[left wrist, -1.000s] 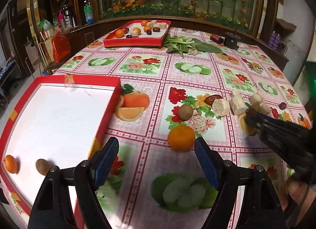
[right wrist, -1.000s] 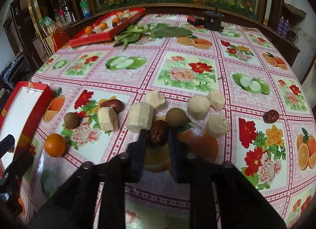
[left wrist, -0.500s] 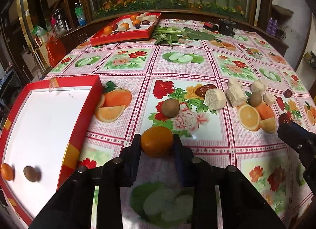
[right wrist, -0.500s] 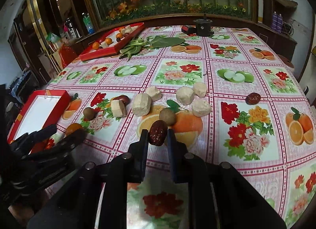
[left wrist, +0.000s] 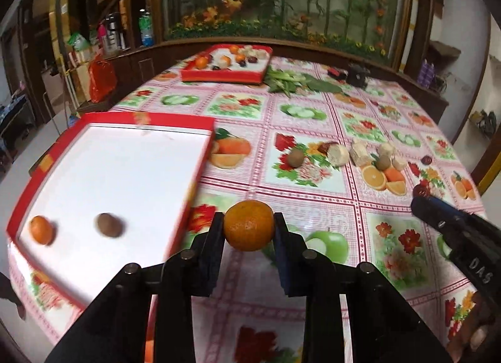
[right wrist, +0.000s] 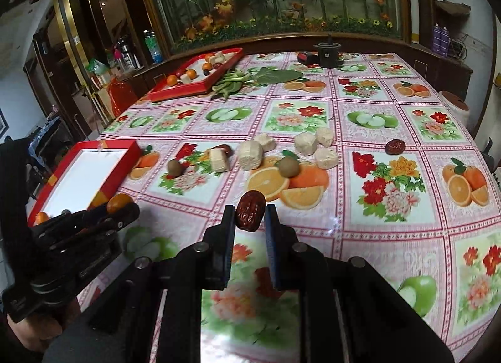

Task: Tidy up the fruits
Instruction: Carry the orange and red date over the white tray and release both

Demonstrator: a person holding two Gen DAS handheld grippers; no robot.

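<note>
My left gripper [left wrist: 249, 227] is shut on an orange tangerine [left wrist: 249, 226] and holds it above the table, just right of the near red tray [left wrist: 200, 162]. The tray holds a tangerine [left wrist: 41, 229] and a brown kiwi [left wrist: 108, 225]. My right gripper [right wrist: 249, 214] is shut on a dark red date [right wrist: 249, 210], lifted over the table. It shows at the right edge of the left wrist view [left wrist: 419, 198]. On the cloth lie kiwis [right wrist: 174, 167] [right wrist: 288, 166], pale cut chunks [right wrist: 250, 155] and another date [right wrist: 395, 146].
A second red tray [right wrist: 188, 89] with mixed fruit stands at the far left of the table, with green leaves [right wrist: 266, 76] beside it. A black device [right wrist: 326, 54] sits at the far edge. The flowered tablecloth [right wrist: 391, 222] covers the table.
My left gripper closed on the tangerine, lifted it and moved left toward the near tray. My right gripper lifted the date off the cloth and drew back.
</note>
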